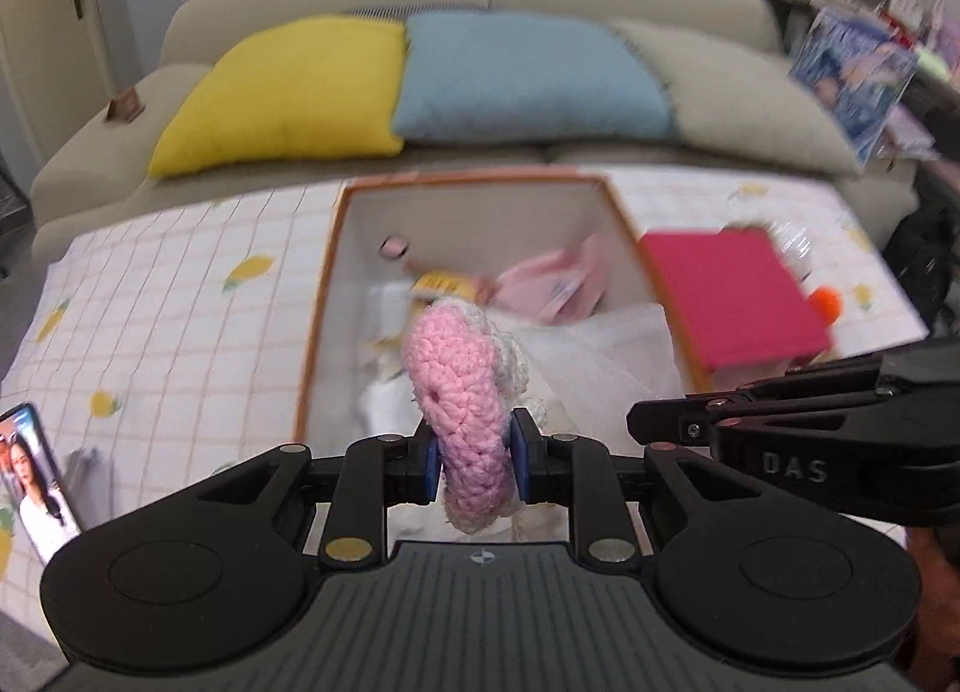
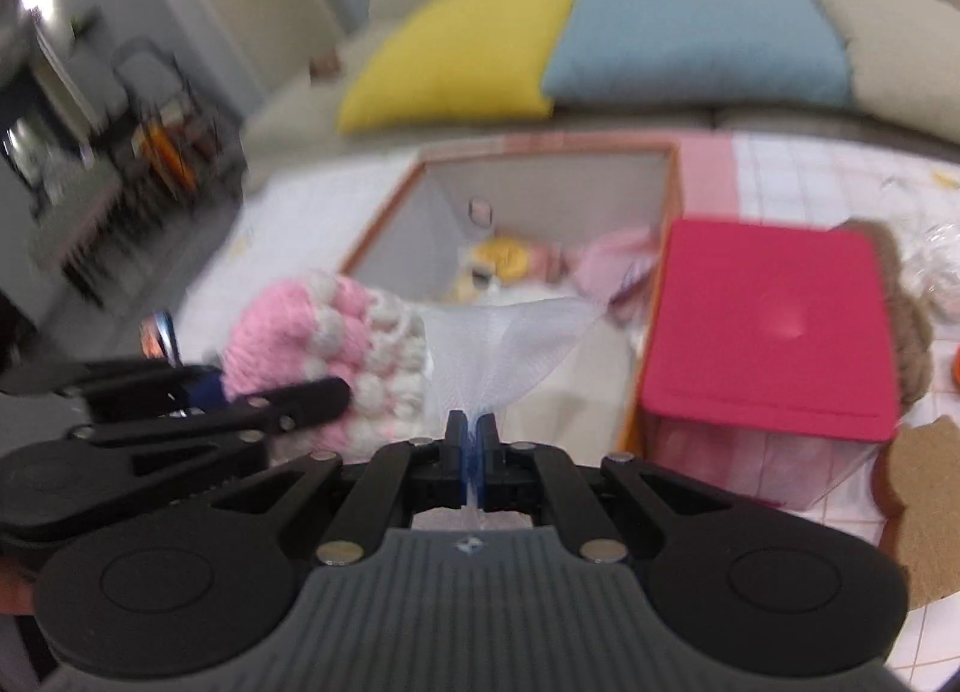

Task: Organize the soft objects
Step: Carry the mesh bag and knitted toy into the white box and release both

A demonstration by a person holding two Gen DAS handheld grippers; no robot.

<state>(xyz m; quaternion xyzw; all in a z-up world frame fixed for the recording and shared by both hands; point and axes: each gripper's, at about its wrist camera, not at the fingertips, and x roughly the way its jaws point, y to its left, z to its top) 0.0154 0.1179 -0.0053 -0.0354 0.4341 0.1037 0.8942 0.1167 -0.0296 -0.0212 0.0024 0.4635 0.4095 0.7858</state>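
Observation:
My left gripper [image 1: 474,461] is shut on a pink and white crocheted piece [image 1: 459,392] and holds it over the near edge of an open orange-rimmed box [image 1: 360,194]. The piece also shows in the right wrist view [image 2: 312,344]. My right gripper [image 2: 472,443] is shut on a sheer white mesh fabric [image 2: 510,344] that trails into the box [image 2: 540,149]. Inside the box lie a pink soft item [image 1: 552,284] and a yellow one [image 2: 504,254]. The right gripper's body shows in the left wrist view [image 1: 810,428] at the right.
A pink-lidded clear container [image 2: 768,332] stands right of the box. A phone [image 1: 33,476] lies at the left on the checked cloth [image 1: 180,296]. Cork shapes [image 2: 924,488] lie at the right. A sofa with yellow [image 1: 288,92], blue and beige cushions is behind.

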